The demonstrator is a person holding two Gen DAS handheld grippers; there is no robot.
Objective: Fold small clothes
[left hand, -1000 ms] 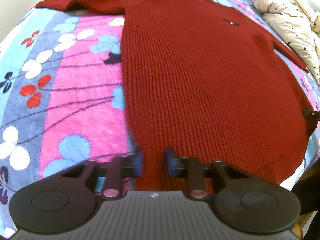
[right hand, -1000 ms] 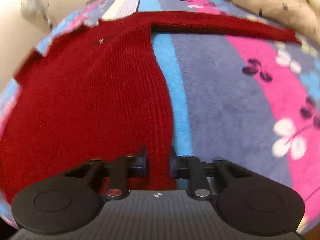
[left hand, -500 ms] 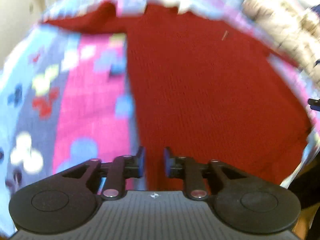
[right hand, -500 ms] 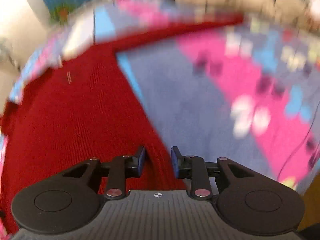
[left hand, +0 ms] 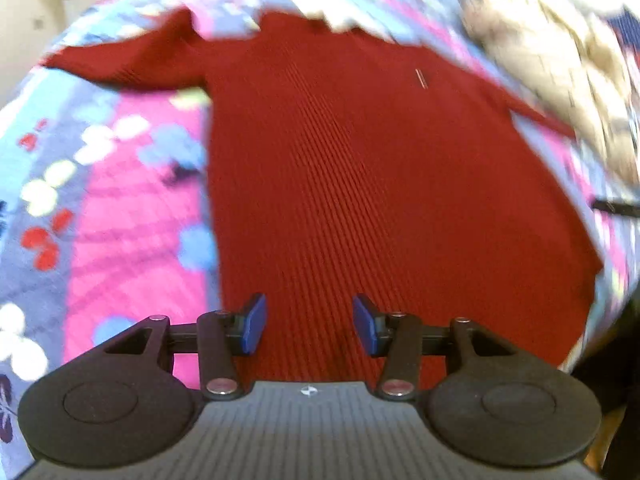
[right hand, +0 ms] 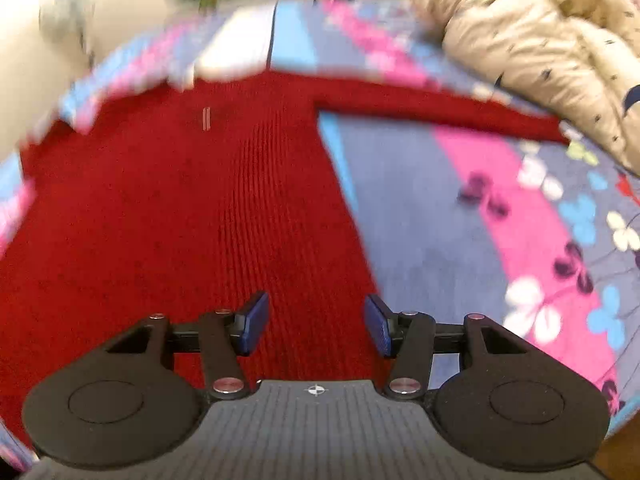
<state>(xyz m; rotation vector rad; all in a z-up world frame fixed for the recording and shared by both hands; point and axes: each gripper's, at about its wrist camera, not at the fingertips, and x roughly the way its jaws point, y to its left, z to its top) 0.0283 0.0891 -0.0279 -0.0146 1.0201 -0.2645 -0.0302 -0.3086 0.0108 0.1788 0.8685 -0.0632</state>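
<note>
1. Left wrist view: a bed fills the frame, covered with a fleece blanket striped in pink, grey-blue and light blue and printed with white, blue and red flowers; the right wrist view shows the same blanket running off to the right.
2. A dark red ribbed sweater lies spread flat on the bed, front up, hem toward the cameras and neck at the far end. One sleeve stretches out to the left in the left wrist view; in the right wrist view the other sleeve runs out to the right toward a heap of bedding.
3. A cream quilt with small dark specks is bunched at the far right corner of the bed, close to the end of that sleeve; whether they touch is lost in blur.
4. The left gripper sits over the hem near the sweater's left side edge, its blue pads spread wide with nothing held between them.
5. The right gripper sits over the hem at the sweater's right side edge, also wide and holding nothing; its right pad is over the line where knit meets blanket.
6. A small pale mark shows on the chest of the sweater.
</note>
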